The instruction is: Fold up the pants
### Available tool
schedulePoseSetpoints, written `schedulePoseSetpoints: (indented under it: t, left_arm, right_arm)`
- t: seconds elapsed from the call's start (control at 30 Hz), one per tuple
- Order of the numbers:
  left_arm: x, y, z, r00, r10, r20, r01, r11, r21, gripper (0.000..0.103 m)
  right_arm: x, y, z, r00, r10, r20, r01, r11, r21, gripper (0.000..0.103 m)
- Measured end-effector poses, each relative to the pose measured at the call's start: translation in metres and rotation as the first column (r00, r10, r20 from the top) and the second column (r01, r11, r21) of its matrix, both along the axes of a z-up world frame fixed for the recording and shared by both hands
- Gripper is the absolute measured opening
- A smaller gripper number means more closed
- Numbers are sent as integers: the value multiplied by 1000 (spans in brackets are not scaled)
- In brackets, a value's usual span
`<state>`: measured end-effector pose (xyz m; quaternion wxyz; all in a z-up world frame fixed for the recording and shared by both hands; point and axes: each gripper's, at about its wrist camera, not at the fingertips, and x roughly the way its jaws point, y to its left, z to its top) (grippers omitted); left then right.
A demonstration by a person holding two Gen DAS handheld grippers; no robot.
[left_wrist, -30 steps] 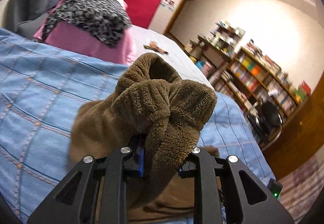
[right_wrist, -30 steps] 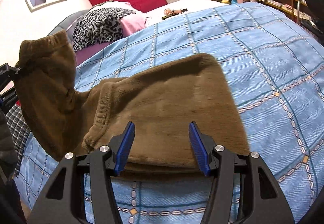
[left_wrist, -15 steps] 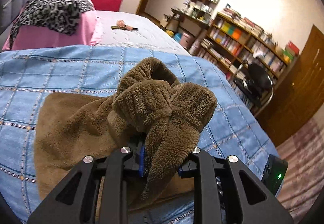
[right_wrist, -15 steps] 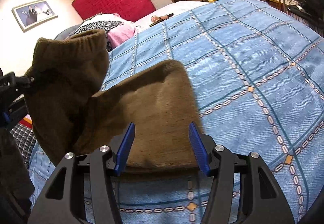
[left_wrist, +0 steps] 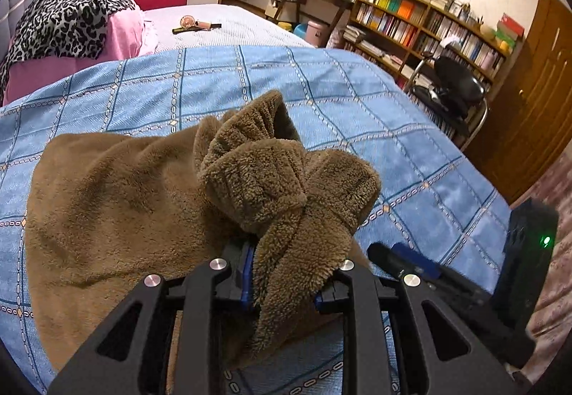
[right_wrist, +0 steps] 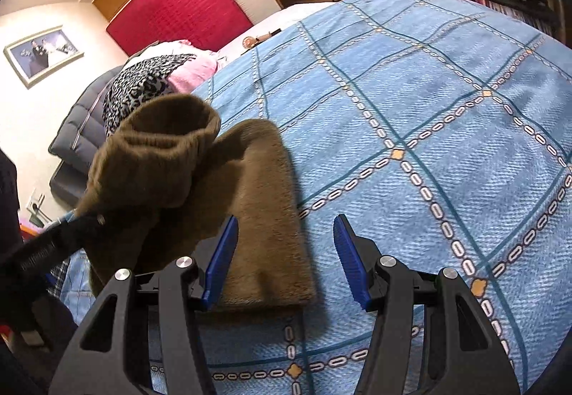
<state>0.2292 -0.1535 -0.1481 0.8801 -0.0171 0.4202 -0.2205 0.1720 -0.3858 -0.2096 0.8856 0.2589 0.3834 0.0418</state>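
Brown pants (left_wrist: 107, 209) carried over their lower half | left tool (left_wrist: 282, 287) grips cuff, loosening | right tool (right_wrist: 286, 259) released

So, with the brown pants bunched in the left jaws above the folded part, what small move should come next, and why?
Probably lower the left gripper a little more and release. Its jaws have just been opening, but the fleece cuff of the pants is still bunched between them, raised above the flat layer on the blue bedspread. The right gripper stands open beside it.
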Motion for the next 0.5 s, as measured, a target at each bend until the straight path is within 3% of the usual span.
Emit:
schedulePoseSetpoints:
  t: [0.1,0.33,0.37,0.4,0.47,0.5]
  left_arm:
    - [0,-1,-4,1000,-16,-18,16,1000,-9,33]
    - [-9,3,-3,998,-60,-19,60,998,5,42]
    - [-11,3,-2,997,-72,-15,73,997,13,51]
    - [-13,3,-2,996,-86,-14,86,996,15,66]
    - [-19,2,1,991,-137,-2,137,990,-24,90]
    - [-23,0,3,988,-154,8,154,988,-28,90]
  right_arm:
    - [-1,-1,1,1000,-8,-1,8,1000,-6,57]
    - [-3,-7,1,1000,-16,-6,16,999,28,57]
    - [-2,-7,2,1000,-17,-6,17,999,31,57]
    - [-2,-8,3,1000,-19,-5,19,999,30,57]
    - [-2,-8,5,1000,-20,-2,20,999,29,57]
    - [-2,-8,6,1000,-19,0,19,999,29,57]
